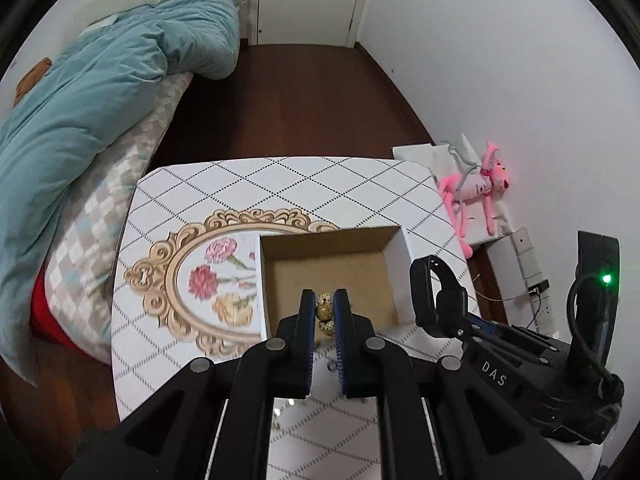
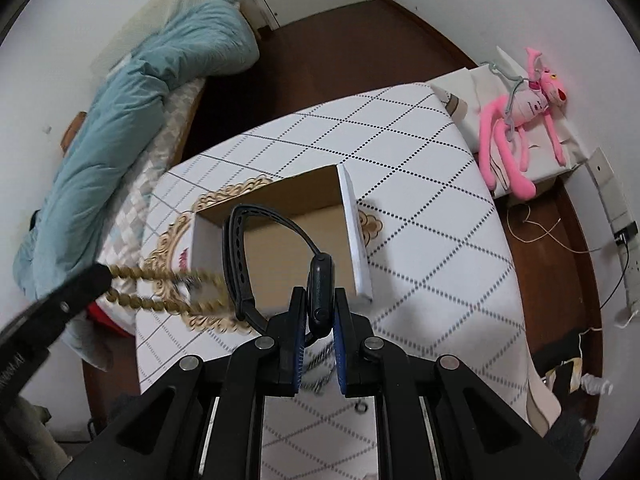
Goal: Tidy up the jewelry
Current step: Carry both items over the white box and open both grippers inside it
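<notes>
- While both tools hang over the white table with the dotted diamond pattern (image 1: 280, 184), each carries one piece of jewellery above the open cardboard box with white outer walls (image 1: 394, 258).
- Left gripper (image 1: 324, 312): jaws narrow, clamped on a string of speckled tan beads (image 1: 324, 311). In the right wrist view the string (image 2: 132, 300) trails slack from its tip toward the box's near-left corner, blurred.
- Right gripper (image 2: 319, 312): jaws narrow, clamped on the case of a black wristwatch with a perforated rubber strap (image 2: 320, 280). The strap arches up over the box's near edge.
- Box: sits near the middle of the table, partly over the gold-framed floral print (image 1: 208, 276). Its brown floor appears bare as far as can be seen.
- Judgement: the step in hand is delivery into the box.
- Recommended: bring each piece fully inside the walls and low before opening, one gripper at a time.
- Recommended: let the dangling beads clear the box's near wall, or the string may catch on the rim and spill outside.
- Small metal items (image 2: 360, 407) lie on the table near its front edge, too unclear to identify.
</notes>
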